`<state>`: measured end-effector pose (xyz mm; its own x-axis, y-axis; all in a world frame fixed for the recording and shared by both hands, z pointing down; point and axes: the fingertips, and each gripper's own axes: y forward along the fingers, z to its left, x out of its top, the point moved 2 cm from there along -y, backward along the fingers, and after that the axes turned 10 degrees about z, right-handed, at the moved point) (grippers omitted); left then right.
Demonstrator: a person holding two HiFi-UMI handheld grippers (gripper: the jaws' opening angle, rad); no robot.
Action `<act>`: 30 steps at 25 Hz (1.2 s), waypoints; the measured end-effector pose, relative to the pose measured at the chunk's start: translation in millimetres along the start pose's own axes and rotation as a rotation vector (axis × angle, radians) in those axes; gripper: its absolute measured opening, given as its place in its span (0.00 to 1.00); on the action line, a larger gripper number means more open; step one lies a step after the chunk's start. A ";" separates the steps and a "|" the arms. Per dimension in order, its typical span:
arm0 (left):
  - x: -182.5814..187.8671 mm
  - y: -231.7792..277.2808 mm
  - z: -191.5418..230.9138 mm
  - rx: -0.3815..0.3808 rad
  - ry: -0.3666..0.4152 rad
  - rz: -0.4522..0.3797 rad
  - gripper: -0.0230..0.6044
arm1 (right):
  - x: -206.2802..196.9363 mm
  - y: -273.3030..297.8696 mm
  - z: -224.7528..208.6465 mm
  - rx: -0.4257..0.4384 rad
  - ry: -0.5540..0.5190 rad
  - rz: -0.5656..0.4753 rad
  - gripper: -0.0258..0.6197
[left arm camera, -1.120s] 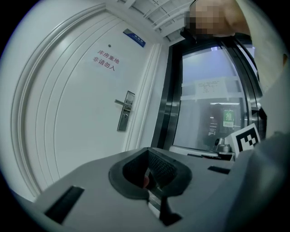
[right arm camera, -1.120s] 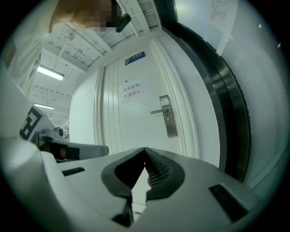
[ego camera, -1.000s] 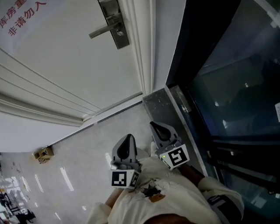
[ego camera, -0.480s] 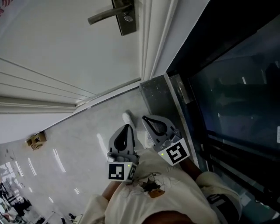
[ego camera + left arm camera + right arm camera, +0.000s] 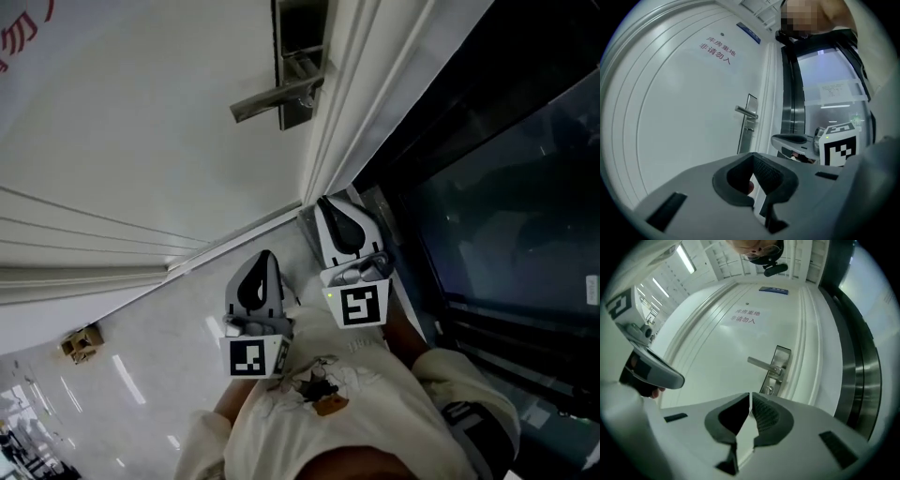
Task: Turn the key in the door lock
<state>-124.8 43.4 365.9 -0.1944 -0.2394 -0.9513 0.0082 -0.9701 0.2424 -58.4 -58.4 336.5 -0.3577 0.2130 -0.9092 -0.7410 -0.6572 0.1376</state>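
The left gripper [image 5: 265,255], jaws together and empty, hangs well apart from the lock plate [image 5: 302,37] on the white door [image 5: 141,141] (a key there is too small to tell). The right gripper [image 5: 325,202], likewise closed on nothing, points at the plate from nearer.

I am holding my left tool [image 5: 265,255] just left of my right tool [image 5: 326,202], both facing the door [image 5: 141,141] ahead. The lock plate [image 5: 302,56] is sitting at the door's right edge, its handle [image 5: 272,97] sticking out leftward. A glass wall [image 5: 506,216] is running along my right.
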 end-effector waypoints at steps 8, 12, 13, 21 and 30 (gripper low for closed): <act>26.6 30.2 11.9 -0.007 0.017 -0.016 0.05 | 21.2 64.0 -40.2 -0.157 -0.182 0.075 0.22; 27.4 39.5 14.5 0.010 0.036 -0.011 0.05 | 23.2 93.5 -53.4 -0.151 -0.256 0.113 0.23; 25.3 39.6 14.4 0.013 0.042 0.000 0.05 | 22.5 98.2 -54.6 -0.143 -0.252 0.120 0.26; 23.4 46.5 17.8 0.027 0.018 0.011 0.05 | 32.0 131.0 -74.4 -0.171 -0.339 0.163 0.24; 23.8 49.0 18.2 0.009 0.005 0.001 0.05 | 25.2 142.1 -69.2 -0.157 -0.393 0.232 0.18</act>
<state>-146.8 -9.2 358.7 -0.1898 -0.2405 -0.9519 -0.0009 -0.9695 0.2451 -133.4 -196.4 305.9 -0.7136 0.2851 -0.6398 -0.5322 -0.8146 0.2306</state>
